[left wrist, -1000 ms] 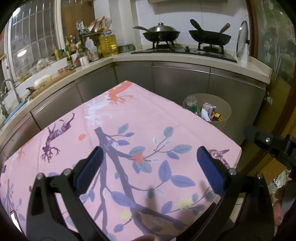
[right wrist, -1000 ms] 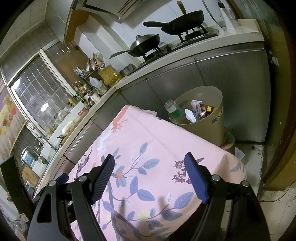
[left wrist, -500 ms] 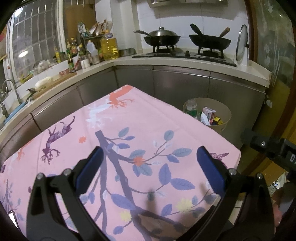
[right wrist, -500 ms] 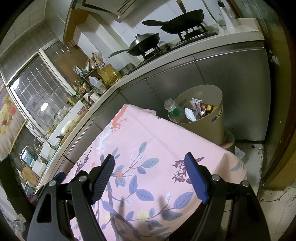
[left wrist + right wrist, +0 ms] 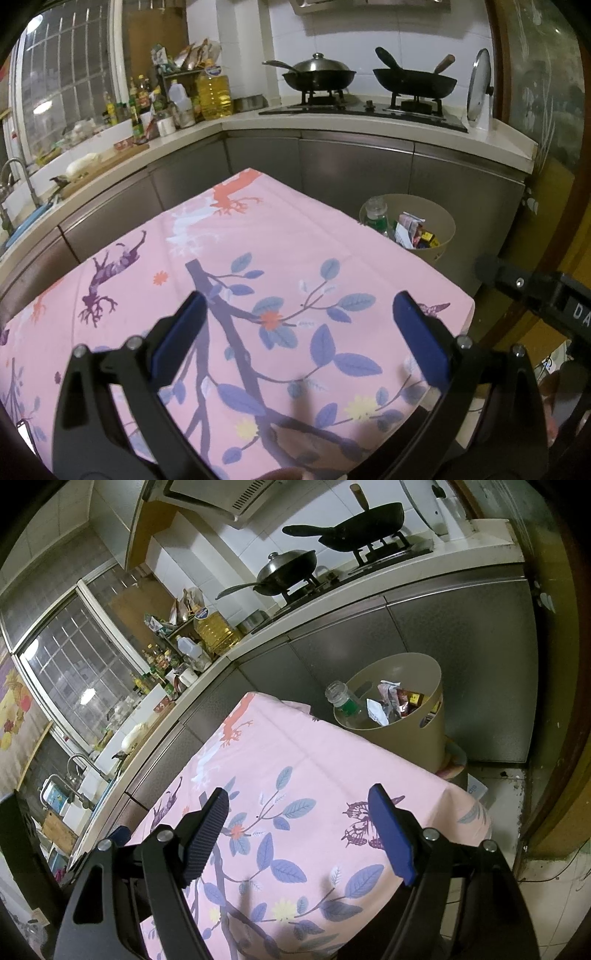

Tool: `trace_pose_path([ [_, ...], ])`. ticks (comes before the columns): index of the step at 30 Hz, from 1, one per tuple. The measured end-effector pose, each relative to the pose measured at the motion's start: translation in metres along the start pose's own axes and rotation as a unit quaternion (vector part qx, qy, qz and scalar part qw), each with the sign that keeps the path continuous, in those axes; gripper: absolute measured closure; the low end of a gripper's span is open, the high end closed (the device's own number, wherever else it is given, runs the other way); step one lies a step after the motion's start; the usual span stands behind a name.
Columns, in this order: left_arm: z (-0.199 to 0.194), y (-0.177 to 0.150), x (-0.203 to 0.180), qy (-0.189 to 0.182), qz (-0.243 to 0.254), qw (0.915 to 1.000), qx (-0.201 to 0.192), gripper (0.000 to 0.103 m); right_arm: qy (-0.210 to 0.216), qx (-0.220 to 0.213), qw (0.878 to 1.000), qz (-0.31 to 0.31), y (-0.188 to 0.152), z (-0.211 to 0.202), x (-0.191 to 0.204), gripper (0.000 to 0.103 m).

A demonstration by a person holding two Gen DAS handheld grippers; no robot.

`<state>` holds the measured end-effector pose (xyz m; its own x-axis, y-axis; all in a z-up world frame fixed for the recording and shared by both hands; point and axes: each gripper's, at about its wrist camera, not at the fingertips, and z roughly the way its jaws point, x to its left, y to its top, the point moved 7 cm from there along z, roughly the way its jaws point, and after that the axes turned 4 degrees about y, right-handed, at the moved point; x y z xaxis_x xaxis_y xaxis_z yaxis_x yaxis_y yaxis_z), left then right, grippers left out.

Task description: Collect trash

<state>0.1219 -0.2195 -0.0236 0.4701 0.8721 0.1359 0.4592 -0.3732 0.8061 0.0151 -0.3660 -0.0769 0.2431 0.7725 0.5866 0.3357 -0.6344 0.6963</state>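
Both held above the pink flowered tablecloth (image 5: 280, 236) on the worktop, nothing between the fingers: left gripper (image 5: 295, 332) spread wide and empty, right gripper (image 5: 299, 829) also spread wide and empty. No loose trash visible on the cloth in either view. Trash found only inside the beige bin (image 5: 413, 734), standing on the floor just beyond the far corner of the worktop, in front of the grey cabinets: a clear bottle with green label (image 5: 345, 701) leaning at the bin's near rim, and beside it crumpled wrappers and small cartons (image 5: 391, 701). Probably all light. Bottle likely thin plastic or glass, cannot tell which; smooth and round, so maybe slippery, best taken across the body below the neck, with moderate squeeze. Wrappers soft and crushable, easy to pinch at any raised fold, but can slide out if taken by a flat edge. Cartons stiffer, best gripped across two opposite flat faces. Task seemingly near its end, judging by the bare cloth.
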Motion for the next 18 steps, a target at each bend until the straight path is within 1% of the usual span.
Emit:
trace_pose_path([
  [1, 0.0, -0.0001, 0.0001, 0.0, 0.0, 1.0, 0.0, 0.006, 0.0, 0.0, 1.0, 0.0, -0.0044, -0.0035, -0.0002, 0.028],
  [3, 0.0, -0.0002, 0.0, 0.0, 0.0, 1.0, 0.001, 0.006, 0.0, 0.0, 1.0, 0.0, 0.0002, 0.0001, 0.0003, 0.028],
  [8, 0.0003, -0.0003, 0.0002, 0.001, 0.0, 1.0, 0.002, 0.006, -0.001, 0.001, 1.0, 0.001, 0.0008, 0.0003, 0.0005, 0.028],
  [9, 0.0003, -0.0003, 0.0003, 0.001, 0.0, 1.0, 0.002, 0.006, -0.001, 0.001, 1.0, 0.001, -0.0033, -0.0028, 0.0005, 0.028],
  [18, 0.001, -0.0009, 0.0014, 0.002, 0.0, 1.0, 0.003, 0.006, 0.0, 0.002, 1.0, 0.0, 0.0029, 0.0022, 0.0018, 0.028],
])
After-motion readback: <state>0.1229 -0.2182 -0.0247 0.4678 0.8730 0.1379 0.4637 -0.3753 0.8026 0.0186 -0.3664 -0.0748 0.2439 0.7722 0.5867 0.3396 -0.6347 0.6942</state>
